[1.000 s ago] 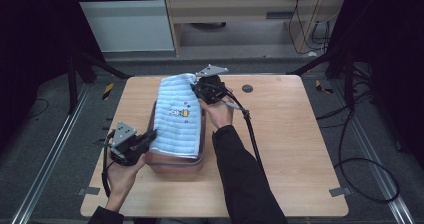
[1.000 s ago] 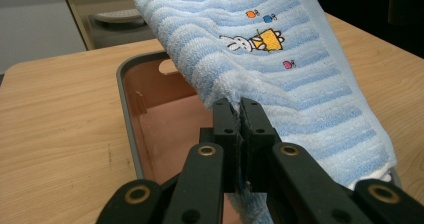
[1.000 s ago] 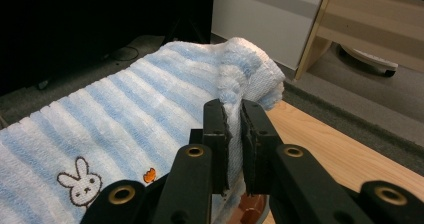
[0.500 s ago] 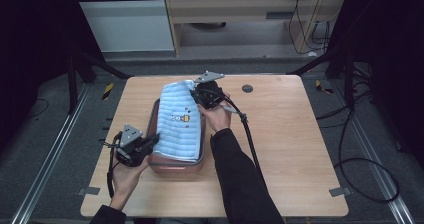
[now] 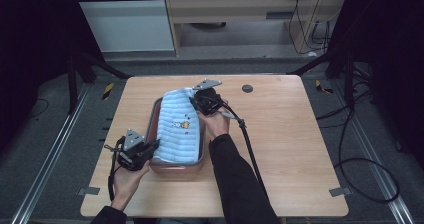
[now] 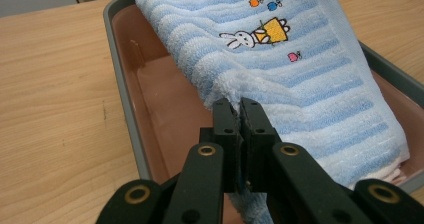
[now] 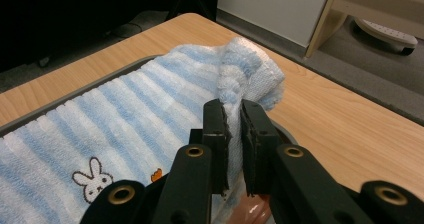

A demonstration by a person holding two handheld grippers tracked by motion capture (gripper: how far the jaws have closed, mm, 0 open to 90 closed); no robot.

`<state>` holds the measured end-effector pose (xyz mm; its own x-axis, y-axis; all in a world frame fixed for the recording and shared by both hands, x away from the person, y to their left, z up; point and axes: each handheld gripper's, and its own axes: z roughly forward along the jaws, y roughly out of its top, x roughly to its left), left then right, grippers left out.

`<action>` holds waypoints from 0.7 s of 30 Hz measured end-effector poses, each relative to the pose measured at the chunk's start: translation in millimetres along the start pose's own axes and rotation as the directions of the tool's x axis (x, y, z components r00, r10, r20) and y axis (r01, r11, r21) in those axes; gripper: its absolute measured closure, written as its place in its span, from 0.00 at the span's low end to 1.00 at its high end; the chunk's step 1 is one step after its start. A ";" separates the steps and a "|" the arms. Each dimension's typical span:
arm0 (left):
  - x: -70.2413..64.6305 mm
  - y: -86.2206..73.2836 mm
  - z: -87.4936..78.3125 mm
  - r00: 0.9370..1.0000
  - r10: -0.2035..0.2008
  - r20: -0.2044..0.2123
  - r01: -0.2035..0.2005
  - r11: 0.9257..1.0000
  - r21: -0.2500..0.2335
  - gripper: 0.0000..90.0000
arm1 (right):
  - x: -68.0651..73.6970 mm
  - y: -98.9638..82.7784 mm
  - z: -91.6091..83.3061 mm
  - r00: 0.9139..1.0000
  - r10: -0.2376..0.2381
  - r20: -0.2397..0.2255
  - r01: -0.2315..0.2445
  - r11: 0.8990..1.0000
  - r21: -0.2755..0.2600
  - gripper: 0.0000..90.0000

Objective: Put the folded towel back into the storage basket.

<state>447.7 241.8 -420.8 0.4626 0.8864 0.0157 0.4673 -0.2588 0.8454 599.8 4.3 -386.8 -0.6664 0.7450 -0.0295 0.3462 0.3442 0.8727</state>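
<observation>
A folded blue striped towel point(image 5: 178, 131) with a small rabbit picture lies over a grey tray point(image 5: 154, 118) with a brown inside, in the middle of the wooden bench point(image 5: 295, 149). The left gripper point(image 5: 150, 148) has its jaws closed on the near corner of the towel. The right gripper point(image 5: 196, 103) pinches the far corner, where the cloth bunches up between its jaws.

The towel point(image 6: 305, 74) is soft looped terry cloth, fluffy and matt (a stitched rabbit at its middle). The tray point(image 6: 150, 99) looks like smooth plastic with a dull sheen. The tabletop point(image 5: 300, 134) is pale wood grain, satin-smooth. The tongs point(image 7: 232, 129) are matt black plastic.
</observation>
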 end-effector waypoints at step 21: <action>2.9 -9.0 9.0 1.000 -0.016 -0.018 0.018 0.998 0.059 0.90 | 3.6 -27.2 16.2 1.000 -0.012 0.005 0.011 0.994 0.107 0.83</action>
<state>451.6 243.2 -433.2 0.4408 0.8975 0.0116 0.5187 -0.2653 0.8128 598.6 6.9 -418.6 -0.6669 0.7440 -0.0422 0.4075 0.4115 0.8152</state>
